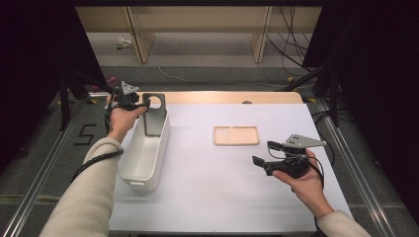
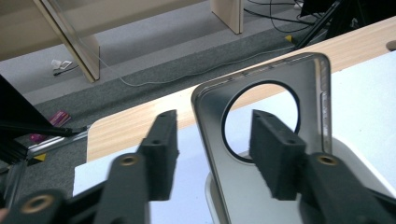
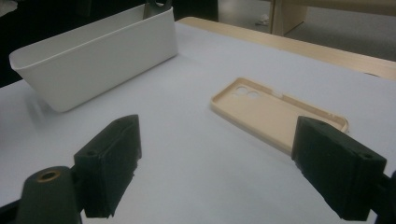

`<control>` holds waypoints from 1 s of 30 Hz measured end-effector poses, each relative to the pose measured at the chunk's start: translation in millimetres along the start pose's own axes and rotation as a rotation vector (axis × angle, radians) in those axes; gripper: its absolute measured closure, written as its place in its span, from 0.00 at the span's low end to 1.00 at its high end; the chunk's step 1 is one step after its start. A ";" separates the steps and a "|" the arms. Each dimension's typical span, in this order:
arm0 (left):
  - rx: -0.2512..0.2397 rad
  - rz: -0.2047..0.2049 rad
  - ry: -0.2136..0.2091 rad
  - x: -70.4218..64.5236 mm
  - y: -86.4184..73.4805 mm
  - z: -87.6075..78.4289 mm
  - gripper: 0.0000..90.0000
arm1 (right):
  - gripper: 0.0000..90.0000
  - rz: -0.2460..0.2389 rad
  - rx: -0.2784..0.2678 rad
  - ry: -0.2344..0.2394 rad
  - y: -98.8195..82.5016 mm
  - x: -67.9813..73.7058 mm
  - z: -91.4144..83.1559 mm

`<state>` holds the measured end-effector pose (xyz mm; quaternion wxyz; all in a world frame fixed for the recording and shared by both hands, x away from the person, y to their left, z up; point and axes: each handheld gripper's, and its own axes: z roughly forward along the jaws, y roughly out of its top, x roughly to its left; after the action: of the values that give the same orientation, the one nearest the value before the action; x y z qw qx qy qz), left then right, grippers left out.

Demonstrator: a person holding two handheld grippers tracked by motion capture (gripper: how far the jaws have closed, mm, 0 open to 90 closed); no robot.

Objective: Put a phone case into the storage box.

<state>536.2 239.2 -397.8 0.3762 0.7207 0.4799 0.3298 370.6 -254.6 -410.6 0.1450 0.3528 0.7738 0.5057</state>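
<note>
Two phone cases concern me: the grey case (image 2: pixel 261 121) stands upright in the white bin (image 1: pixel 144 153), my left gripper (image 2: pixel 212 144) gaping astride its wall; it may topple. My right gripper (image 3: pixel 229 168), spread wide, hovers near the beige case (image 3: pixel 275 109).

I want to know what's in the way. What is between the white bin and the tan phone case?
Nothing: between the white bin and the tan phone case lies bare white table, as the high view shows.
</note>
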 end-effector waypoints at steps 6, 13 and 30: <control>-0.024 0.007 -0.008 -1.9 1.5 -9.2 0.38 | 0.18 -0.001 0.003 0.000 -0.2 -0.1 0.5; -0.004 -0.015 -0.054 -3.1 1.6 -28.3 0.34 | 0.18 -0.003 0.006 -0.005 -0.2 -0.5 0.4; -0.067 0.003 -0.156 -35.0 -16.6 -94.4 0.04 | 0.18 0.002 0.008 -0.019 -0.4 -3.1 1.0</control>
<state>438.6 231.8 -369.0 0.4360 0.7319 0.4367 0.2889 373.3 -256.2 -411.7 0.1503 0.3590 0.7741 0.4993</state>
